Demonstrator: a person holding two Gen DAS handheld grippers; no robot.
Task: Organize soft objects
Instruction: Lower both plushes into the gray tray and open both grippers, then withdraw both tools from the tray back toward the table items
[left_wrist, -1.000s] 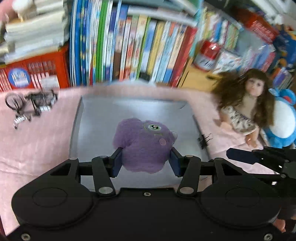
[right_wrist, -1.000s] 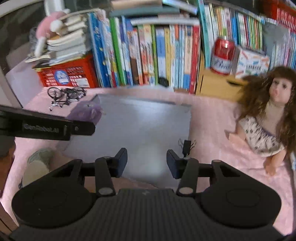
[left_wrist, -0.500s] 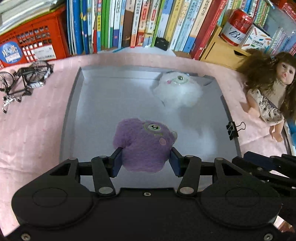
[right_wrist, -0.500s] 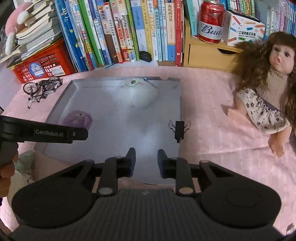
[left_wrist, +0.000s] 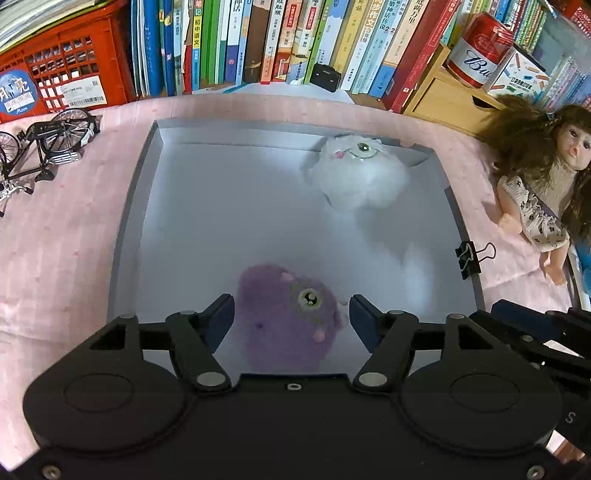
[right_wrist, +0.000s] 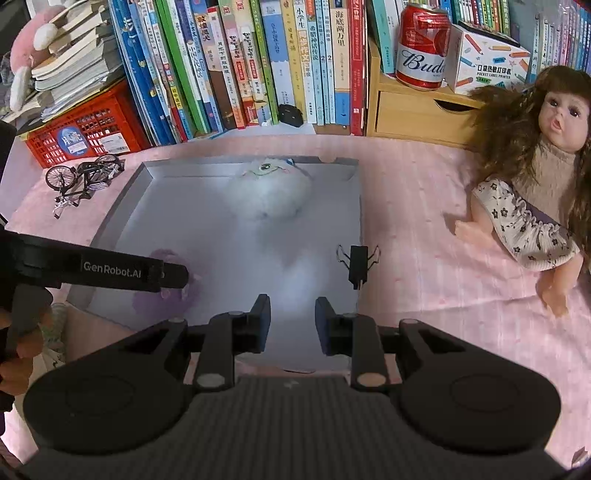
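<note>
A purple plush toy (left_wrist: 288, 317) lies on the grey tray (left_wrist: 221, 184) near its front edge. My left gripper (left_wrist: 291, 317) straddles it with its jaws opening, and a gap shows on each side of the toy. A white plush toy (left_wrist: 360, 173) rests in the tray's far right corner. In the right wrist view the white plush toy (right_wrist: 269, 192) lies at the tray's (right_wrist: 166, 206) back wall, and the purple plush toy (right_wrist: 166, 295) is partly hidden under the left gripper's finger (right_wrist: 110, 269). My right gripper (right_wrist: 291, 321) hovers over the tray's front edge, shut on nothing.
A black binder clip (right_wrist: 357, 262) grips the tray's right rim. A doll (right_wrist: 535, 195) lies on the pink cloth to the right. A model bicycle (right_wrist: 85, 177) and red crate (right_wrist: 81, 136) stand at the left. Books (right_wrist: 258, 62) and a can (right_wrist: 421, 44) line the back.
The left gripper came down over the tray with the purple toy, then its jaws spread and let it go. A white toy has appeared at the tray's back. The right jaws narrowed.
</note>
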